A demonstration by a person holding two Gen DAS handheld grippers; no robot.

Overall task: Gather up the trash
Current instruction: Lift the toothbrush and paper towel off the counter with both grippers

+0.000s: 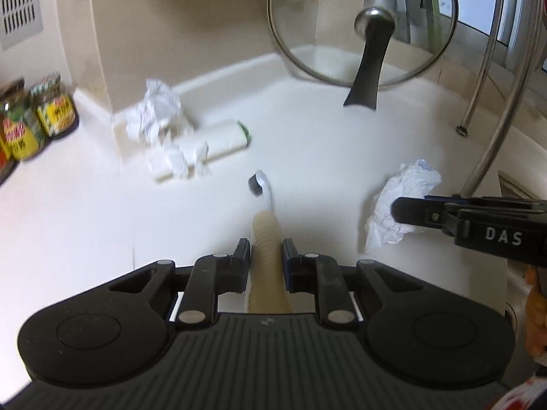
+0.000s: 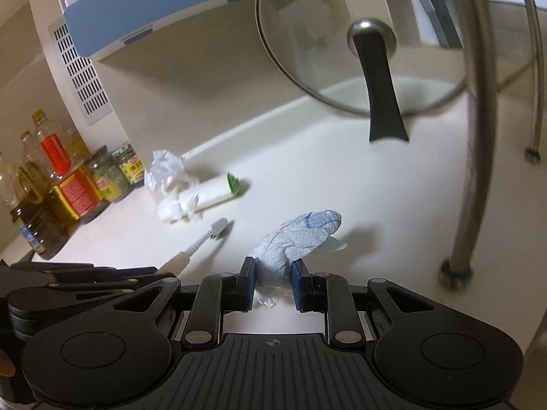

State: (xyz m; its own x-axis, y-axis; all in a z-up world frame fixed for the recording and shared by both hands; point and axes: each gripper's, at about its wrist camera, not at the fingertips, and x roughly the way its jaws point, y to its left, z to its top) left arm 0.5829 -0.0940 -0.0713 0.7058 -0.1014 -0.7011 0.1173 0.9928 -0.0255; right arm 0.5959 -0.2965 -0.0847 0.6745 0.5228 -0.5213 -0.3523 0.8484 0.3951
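Observation:
My left gripper (image 1: 266, 251) is shut on the beige handle of a toothbrush (image 1: 265, 225), whose white head with dark bristles points away over the white counter. My right gripper (image 2: 272, 270) is shut on a crumpled white and blue paper towel (image 2: 301, 235), which sticks out ahead of the jaws. In the left wrist view that paper towel (image 1: 396, 201) and the right gripper (image 1: 403, 210) show at the right. In the right wrist view the toothbrush (image 2: 205, 237) and the left gripper's black body appear at the lower left. More crumpled white paper (image 1: 154, 116) and a white tube with a green end (image 1: 222, 136) lie by the wall.
A glass pot lid (image 1: 362, 24) with a black handle leans against the back wall. Jars (image 1: 51, 106) and oil bottles (image 2: 51, 184) stand at the left. The metal legs of a rack (image 2: 475, 136) rise at the right. A vent grille (image 2: 82, 78) sits on the left wall.

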